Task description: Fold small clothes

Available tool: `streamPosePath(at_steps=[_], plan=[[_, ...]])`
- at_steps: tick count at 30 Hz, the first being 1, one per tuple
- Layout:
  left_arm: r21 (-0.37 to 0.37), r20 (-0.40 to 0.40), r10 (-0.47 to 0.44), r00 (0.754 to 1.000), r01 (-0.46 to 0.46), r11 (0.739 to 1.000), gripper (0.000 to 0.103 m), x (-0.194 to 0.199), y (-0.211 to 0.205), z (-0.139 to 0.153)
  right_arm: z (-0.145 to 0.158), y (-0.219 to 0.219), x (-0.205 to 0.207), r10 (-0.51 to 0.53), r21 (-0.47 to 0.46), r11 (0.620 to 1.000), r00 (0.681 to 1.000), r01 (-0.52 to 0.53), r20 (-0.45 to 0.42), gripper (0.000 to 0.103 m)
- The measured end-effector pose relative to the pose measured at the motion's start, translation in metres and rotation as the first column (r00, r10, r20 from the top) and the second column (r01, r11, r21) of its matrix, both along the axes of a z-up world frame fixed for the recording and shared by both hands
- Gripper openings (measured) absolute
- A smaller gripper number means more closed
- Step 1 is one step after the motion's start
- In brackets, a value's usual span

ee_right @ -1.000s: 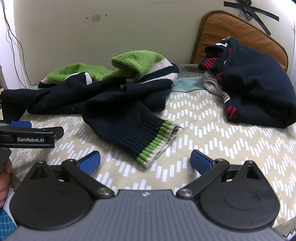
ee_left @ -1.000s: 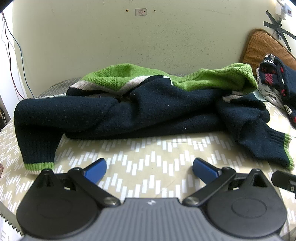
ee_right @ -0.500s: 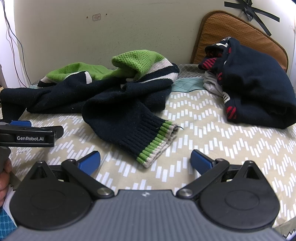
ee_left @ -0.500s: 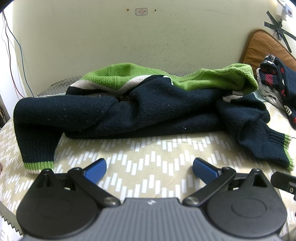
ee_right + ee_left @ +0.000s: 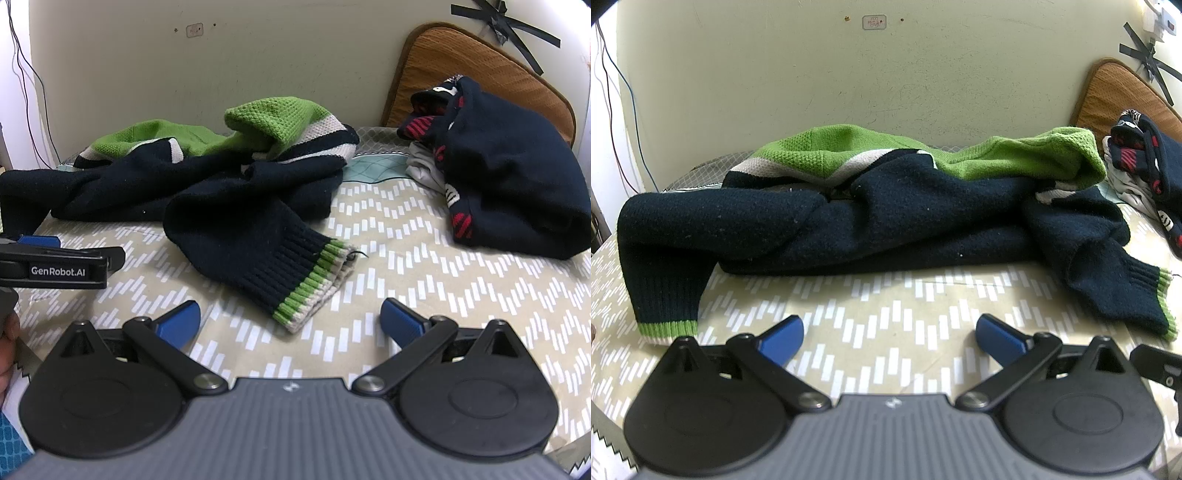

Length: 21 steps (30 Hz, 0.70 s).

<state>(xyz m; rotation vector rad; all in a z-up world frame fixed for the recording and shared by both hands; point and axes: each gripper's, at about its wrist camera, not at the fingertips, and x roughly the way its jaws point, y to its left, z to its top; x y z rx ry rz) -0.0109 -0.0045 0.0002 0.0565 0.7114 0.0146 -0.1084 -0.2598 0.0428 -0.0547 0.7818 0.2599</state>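
**A:** A navy-and-green sweater (image 5: 886, 214) lies crumpled across the far half of the patterned counter (image 5: 886, 325), both sleeves trailing toward the near edge. What could spoil the fold?

**B:** The bunching, likely. Lifted as it lies, the body could drag along twisted, green yoke tucked under.

**A:** And the dark folded pile (image 5: 509, 177) at far right?

**B:** Near enough that a swept sleeve might snag it (it already leans on a brown cushion (image 5: 480, 62)).

**A:** The tongs?

**B:** Left tongs (image 5: 886, 336) and right tongs (image 5: 290, 319) both gape wide, holding nothing. The right cuff (image 5: 314, 284) lies just ahead of the right pair; thick ribbing may slip from a shallow pinch.
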Motion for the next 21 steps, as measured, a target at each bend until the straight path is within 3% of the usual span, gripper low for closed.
streamPosePath(at_steps=[14, 21], plan=[[-0.026, -0.011, 0.026, 1.000, -0.026, 0.999, 0.103, 0.0009, -0.0001, -0.0012, 0.0002, 0.0004, 0.0004, 0.000, -0.011, 1.000, 1.000, 0.000, -0.001, 0.103], [-0.026, -0.013, 0.030, 0.999, -0.030, 0.999, 0.103, -0.0078, 0.0011, -0.0002, 0.0015, -0.0068, -0.0025, -0.002, 0.039, 0.999, 1.000, 0.002, 0.007, 0.103]])
